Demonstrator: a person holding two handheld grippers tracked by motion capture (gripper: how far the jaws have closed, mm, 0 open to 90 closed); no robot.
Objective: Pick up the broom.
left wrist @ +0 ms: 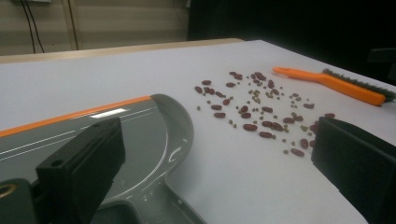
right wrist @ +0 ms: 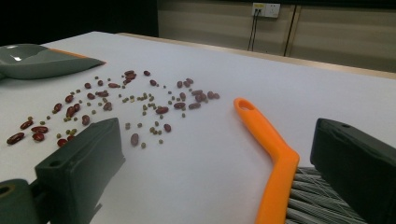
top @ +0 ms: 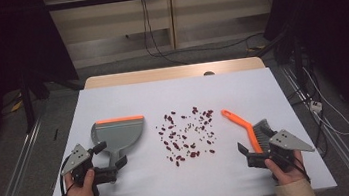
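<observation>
Dustpan (top: pixel 118 132): light, stiff plastic; handle lay between left gripper's (top: pixel 112 161) parted jaws; brush (top: pixel 248 129) by right gripper (top: pixel 257 149), jaws parted; grasp handles.

Right gripper (right wrist: pixel 219 154), jaws spread wide and empty, astride an orange-handled brush (right wrist: pixel 275 163); scattered beans (right wrist: pixel 116 102) and a grey dustpan (right wrist: pixel 37 60) beyond.

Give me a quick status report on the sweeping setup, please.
Both grippers open, left at dustpan, right at brush. Nothing held. Beans scattered between. Nothing in the way.
</observation>
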